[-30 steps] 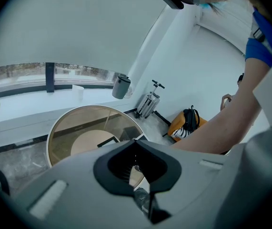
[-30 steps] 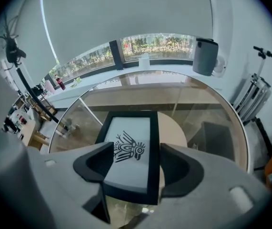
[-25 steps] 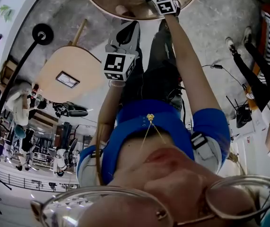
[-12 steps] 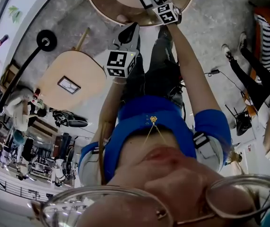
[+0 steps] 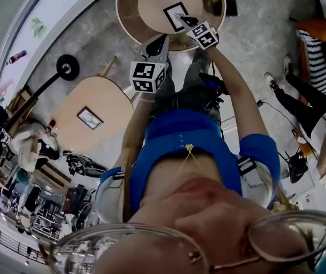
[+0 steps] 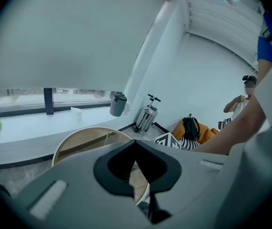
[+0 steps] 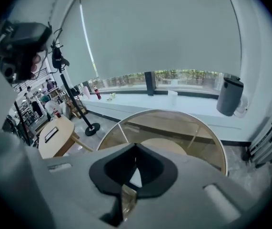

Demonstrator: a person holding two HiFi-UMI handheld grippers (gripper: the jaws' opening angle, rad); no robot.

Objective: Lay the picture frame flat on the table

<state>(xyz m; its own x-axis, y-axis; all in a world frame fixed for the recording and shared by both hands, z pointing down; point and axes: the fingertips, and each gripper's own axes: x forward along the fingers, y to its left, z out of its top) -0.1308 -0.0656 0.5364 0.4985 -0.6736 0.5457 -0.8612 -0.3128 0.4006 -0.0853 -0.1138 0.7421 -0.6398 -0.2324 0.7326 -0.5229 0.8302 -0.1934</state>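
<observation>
The round counter (image 5: pixel 129 21) fills the upper middle of the head view, and the picture frame (image 5: pixel 176 15) lies flat on its wooden centre. The frame looks light and stiff, probably with a fragile glass front, so I would take it by one black border edge. The right hand-held gripper (image 5: pixel 186 21), at the frame's lower right edge, has just closed its jaws on nothing. The left hand-held gripper (image 5: pixel 161 39), lower left, has its jaws together and holds nothing.

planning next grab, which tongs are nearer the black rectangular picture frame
Right. The right tongs hover beside the black rectangular picture frame; the left tongs hang farther back, nearer the person.
</observation>
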